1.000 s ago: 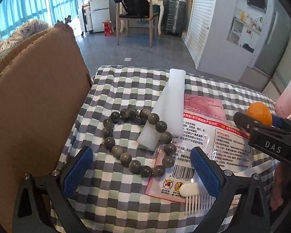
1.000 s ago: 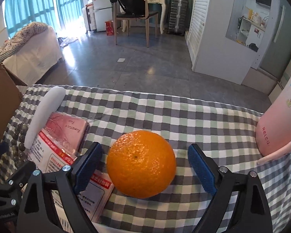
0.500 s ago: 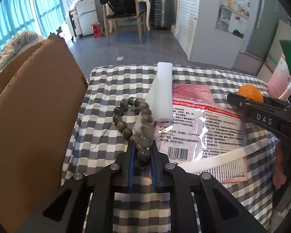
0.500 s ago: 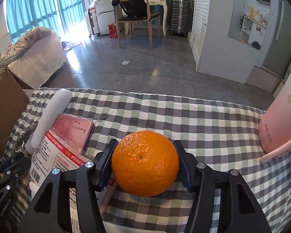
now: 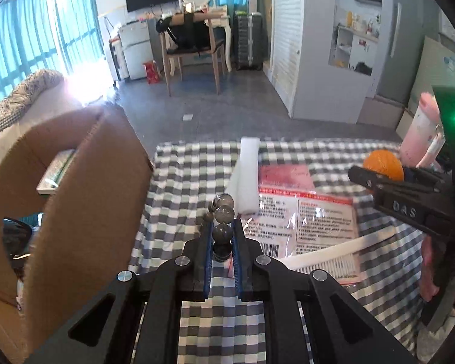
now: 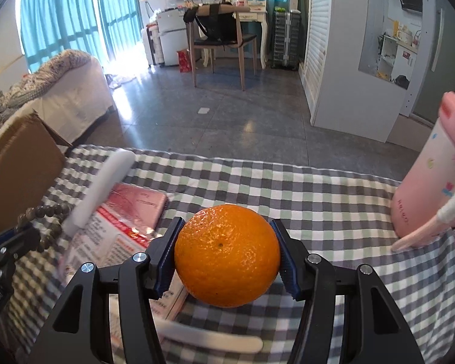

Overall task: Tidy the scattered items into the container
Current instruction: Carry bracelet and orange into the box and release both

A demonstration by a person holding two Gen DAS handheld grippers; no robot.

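Observation:
My left gripper (image 5: 222,227) is shut on a bracelet of dark round beads (image 5: 223,212) and holds it lifted above the checked tablecloth (image 5: 179,182). The bracelet also shows in the right wrist view (image 6: 45,215), hanging from the left gripper. My right gripper (image 6: 226,244) is shut on an orange (image 6: 227,254), held just above the cloth. The orange shows in the left wrist view (image 5: 383,165) too. The brown cardboard box (image 5: 75,200) stands at the left, its opening to the left of my left gripper.
On the cloth lie a white foam block (image 5: 245,179), a pink packet (image 5: 285,176), a clear printed bag (image 5: 306,221) and a white comb (image 5: 327,257). A pink bottle (image 6: 430,182) stands at the right. Items lie inside the box (image 5: 54,170).
My left gripper closed on the bracelet and lifted it off the cloth. My right gripper closed on the orange and raised it slightly.

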